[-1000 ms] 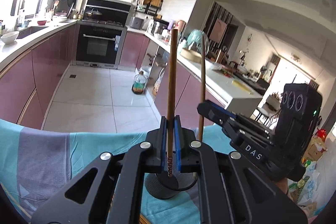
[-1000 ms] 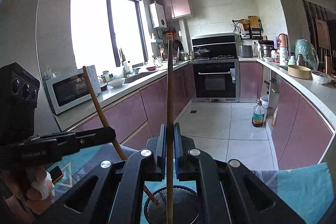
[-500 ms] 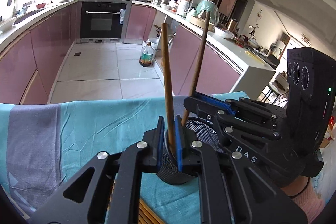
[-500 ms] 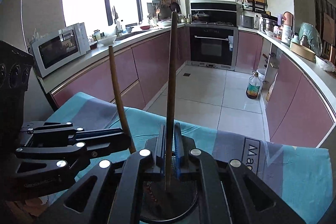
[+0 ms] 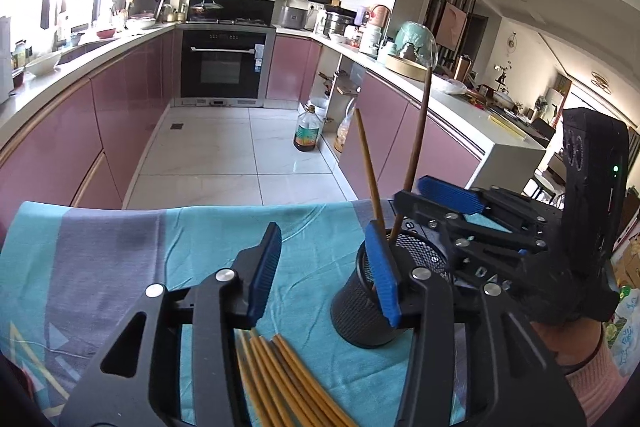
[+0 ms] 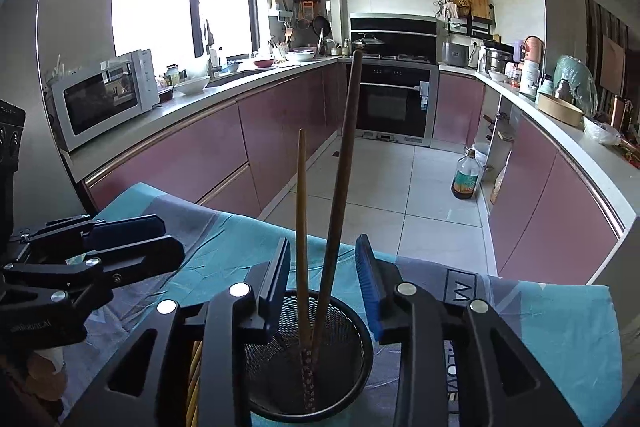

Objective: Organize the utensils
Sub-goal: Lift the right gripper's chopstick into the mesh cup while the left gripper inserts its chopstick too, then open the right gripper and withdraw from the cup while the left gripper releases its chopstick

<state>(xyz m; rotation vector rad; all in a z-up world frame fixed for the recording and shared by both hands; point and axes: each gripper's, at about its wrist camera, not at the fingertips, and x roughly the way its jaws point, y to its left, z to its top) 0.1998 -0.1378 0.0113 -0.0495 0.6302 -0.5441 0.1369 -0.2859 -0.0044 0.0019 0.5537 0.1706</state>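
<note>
A black mesh cup [image 5: 362, 311] [image 6: 340, 383] stands on the teal cloth. Two brown chopsticks [image 5: 366, 163] [image 6: 302, 211] lean inside it; the darker one [image 5: 418, 131] [image 6: 344, 163] is taller. My left gripper [image 5: 324, 271] is open and empty, its right pad by the cup's left rim. My right gripper [image 6: 324, 275] is open and empty, straddling the two chopsticks just above the cup. It also shows in the left wrist view [image 5: 444, 191] behind the cup. A bundle of several light wooden chopsticks [image 5: 288, 379] lies flat on the cloth under the left gripper.
The teal and grey cloth [image 5: 100, 267] [image 6: 552, 327] covers the table, whose far edge drops to the kitchen floor. Purple cabinets and counters line both sides. The left gripper shows at the left in the right wrist view [image 6: 132, 239].
Both grippers opened and let go of their chopsticks, which now stand in the mesh cup. The left gripper drew back to the left of the cup.
</note>
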